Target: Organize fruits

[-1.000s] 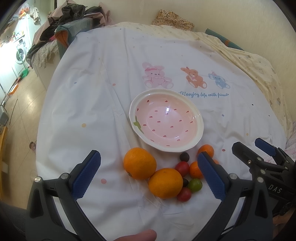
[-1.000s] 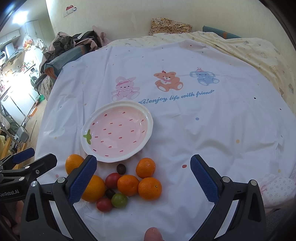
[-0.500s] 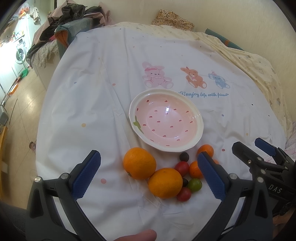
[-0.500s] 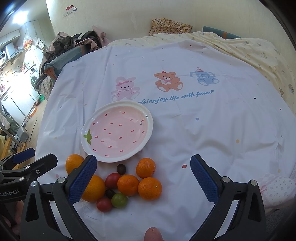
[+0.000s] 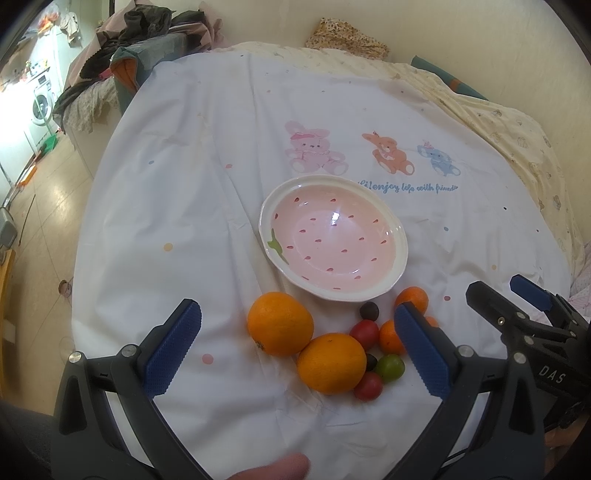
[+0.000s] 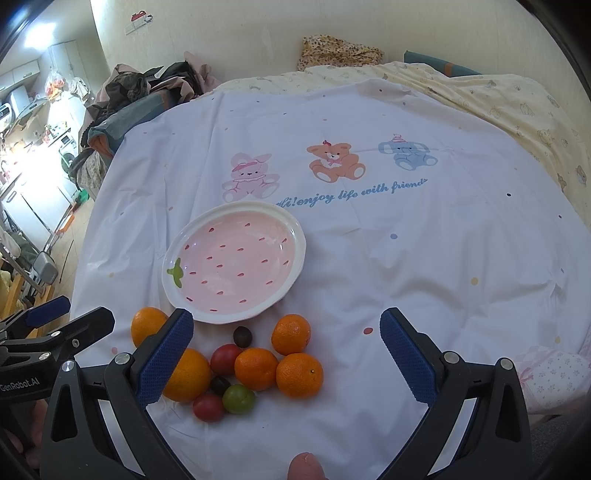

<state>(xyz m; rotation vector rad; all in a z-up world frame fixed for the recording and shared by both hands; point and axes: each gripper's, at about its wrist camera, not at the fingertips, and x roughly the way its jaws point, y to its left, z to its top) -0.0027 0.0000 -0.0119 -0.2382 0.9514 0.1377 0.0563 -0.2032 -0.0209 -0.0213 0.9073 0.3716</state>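
My left gripper (image 5: 295,345) hangs over the near edge of the sheet with its blue pads spread wide, nothing between them; the right gripper (image 6: 286,360) is just as wide apart and just as empty.

Straight ahead of the left gripper lie 2 large oranges, touching: 1 at 11 o'clock of the pile (image 5: 280,328) and 1 nearer me (image 5: 331,362). In the right view I count 3 small mandarins: 1 at the pile's 1 o'clock (image 6: 291,334), 1 in the middle (image 6: 256,368), 1 at 3 o'clock (image 6: 299,374). Around them sit 2 red cherry tomatoes (image 6: 225,358) (image 6: 208,406), 1 green one (image 6: 238,398) and 2 dark ones (image 6: 242,336) (image 6: 220,384).

At 12 o'clock of the pile sits 1 pink strawberry plate (image 6: 295,254), with nothing in it. All of this rests on a white sheet (image 6: 424,266) printed with 3 cartoon animals.

In the left view my right pad (image 5: 421,350) covers most of the third mandarin and part of another; the right view shows all 3 whole. There, the right gripper's left-hand pad (image 6: 166,360) overlaps both oranges. Each view catches the other gripper at its edge. A pile of clothes (image 5: 147,26) lies at 11 o'clock beyond the sheet.
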